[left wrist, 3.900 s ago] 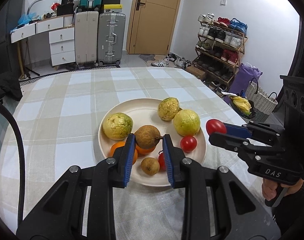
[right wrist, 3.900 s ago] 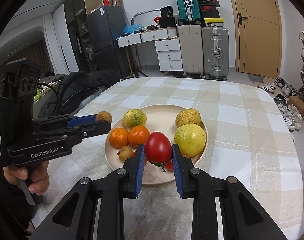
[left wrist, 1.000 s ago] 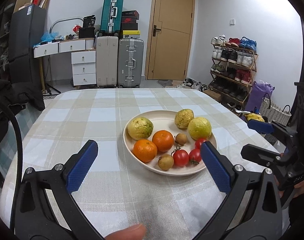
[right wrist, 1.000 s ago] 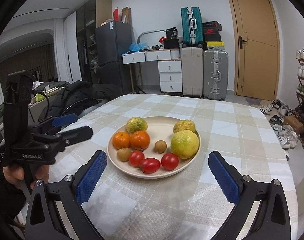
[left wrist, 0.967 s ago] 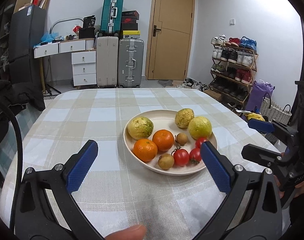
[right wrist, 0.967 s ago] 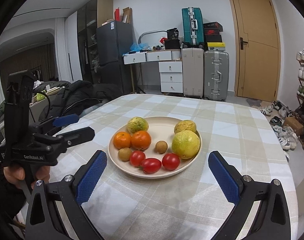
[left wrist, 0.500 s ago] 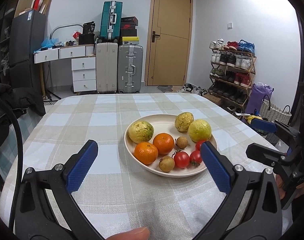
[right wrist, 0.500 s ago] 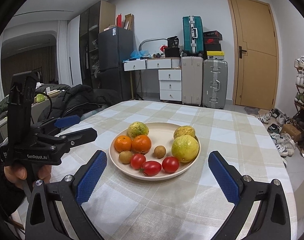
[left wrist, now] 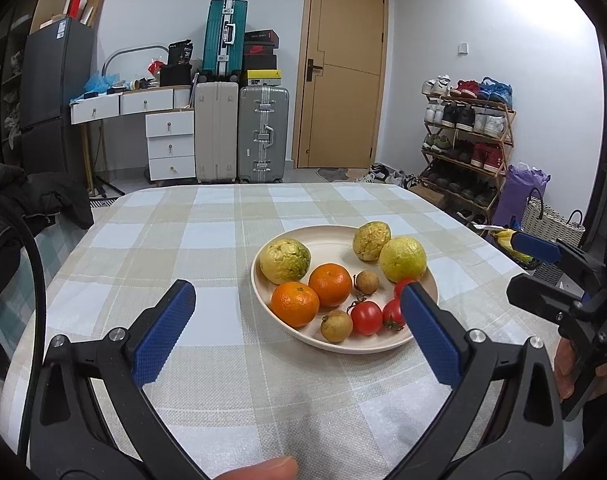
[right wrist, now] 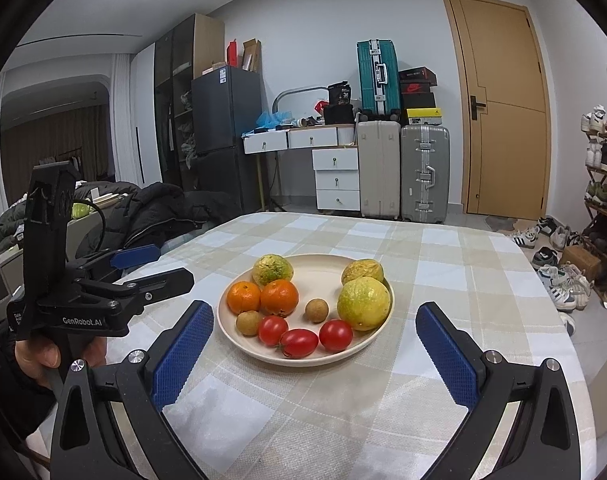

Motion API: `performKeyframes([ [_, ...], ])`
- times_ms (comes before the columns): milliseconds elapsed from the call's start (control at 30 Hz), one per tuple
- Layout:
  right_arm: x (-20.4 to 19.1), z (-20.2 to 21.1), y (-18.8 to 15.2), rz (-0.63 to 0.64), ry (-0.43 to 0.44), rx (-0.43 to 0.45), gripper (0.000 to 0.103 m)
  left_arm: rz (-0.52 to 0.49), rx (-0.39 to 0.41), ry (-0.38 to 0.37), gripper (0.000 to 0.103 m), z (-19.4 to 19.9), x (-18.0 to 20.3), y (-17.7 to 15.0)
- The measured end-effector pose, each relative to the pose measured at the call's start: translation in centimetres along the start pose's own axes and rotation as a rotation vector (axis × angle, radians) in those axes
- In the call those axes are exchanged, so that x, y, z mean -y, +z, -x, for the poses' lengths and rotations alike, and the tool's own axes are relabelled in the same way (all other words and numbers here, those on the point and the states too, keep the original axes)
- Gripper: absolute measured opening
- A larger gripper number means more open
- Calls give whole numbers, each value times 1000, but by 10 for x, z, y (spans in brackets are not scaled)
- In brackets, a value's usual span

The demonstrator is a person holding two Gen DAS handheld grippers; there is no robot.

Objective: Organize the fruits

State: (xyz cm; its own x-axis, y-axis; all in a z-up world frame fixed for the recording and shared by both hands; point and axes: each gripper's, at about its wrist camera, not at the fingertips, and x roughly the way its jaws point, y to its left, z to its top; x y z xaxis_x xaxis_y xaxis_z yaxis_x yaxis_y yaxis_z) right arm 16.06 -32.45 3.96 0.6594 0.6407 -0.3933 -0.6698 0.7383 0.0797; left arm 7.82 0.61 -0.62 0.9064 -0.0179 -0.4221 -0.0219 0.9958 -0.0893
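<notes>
Both the left gripper [left wrist: 297, 328] and right gripper [right wrist: 315, 350] gape wide, empty, before the plate [right wrist: 323, 270] (three tomatoes [right wrist: 299, 342] unobstructed only from the right wrist).

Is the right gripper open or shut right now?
Open. The right gripper has its blue pads spread wide, nothing between them, hovering before the plate.

Black frames [right wrist: 79, 304] — blue ribbed pads [left wrist: 163, 332], silver screws — "GenRobot.AI" lettering.

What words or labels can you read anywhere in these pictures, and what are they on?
"GenRobot.AI": white print on the side of the left tongs, seen from the right wrist view.
Small white label on its rear edge: too small to read.
Sticker on the fridge: blurred.
Black bag and stacked boxes: print unreadable.
</notes>
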Motion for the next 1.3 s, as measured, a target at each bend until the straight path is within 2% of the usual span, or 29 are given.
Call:
performKeyframes([
  [1300, 1, 0, 0, 0, 1, -5, 103, 6, -13, 1, 102, -5, -1, -3],
])
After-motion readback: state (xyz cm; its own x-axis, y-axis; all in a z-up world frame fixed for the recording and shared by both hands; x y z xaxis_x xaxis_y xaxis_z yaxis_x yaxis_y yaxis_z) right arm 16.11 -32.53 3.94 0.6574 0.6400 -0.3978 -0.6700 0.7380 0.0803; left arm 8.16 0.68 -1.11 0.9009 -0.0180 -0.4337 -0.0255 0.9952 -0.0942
